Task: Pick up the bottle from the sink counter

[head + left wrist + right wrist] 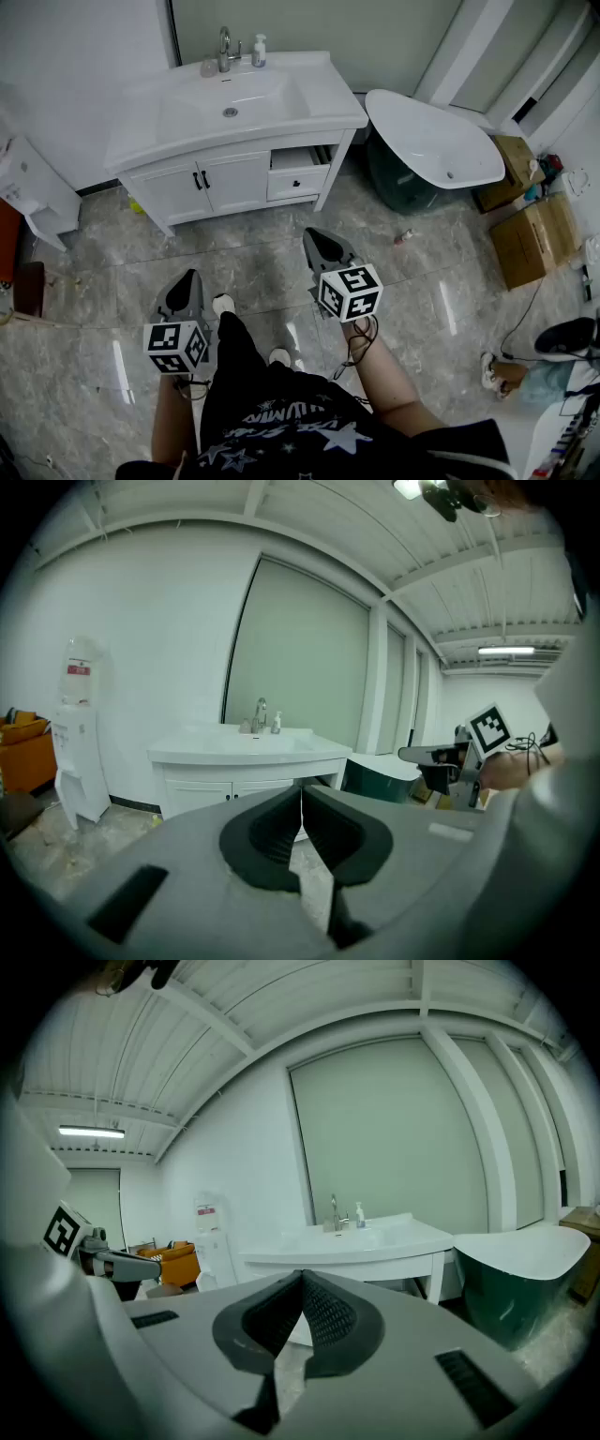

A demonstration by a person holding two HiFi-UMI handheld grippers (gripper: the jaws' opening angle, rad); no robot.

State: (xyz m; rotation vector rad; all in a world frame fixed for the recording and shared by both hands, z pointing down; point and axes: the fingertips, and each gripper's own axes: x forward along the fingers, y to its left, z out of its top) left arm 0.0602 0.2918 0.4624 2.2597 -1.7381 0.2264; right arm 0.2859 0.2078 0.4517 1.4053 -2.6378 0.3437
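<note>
White pump bottle (259, 51) stands at the far edge of the desk (328, 108) beside the faucet (225, 49). The left gripper (190, 277) and right gripper (317, 236) aim there from well apart, jaws closed and empty, likely awaiting approach.

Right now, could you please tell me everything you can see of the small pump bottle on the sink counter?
The small pump bottle stands upright at the back of the white sink counter, just right of the chrome tap and apart from it. White pump head, pale bluish body, probably plastic. Only the counter touches it.
</note>
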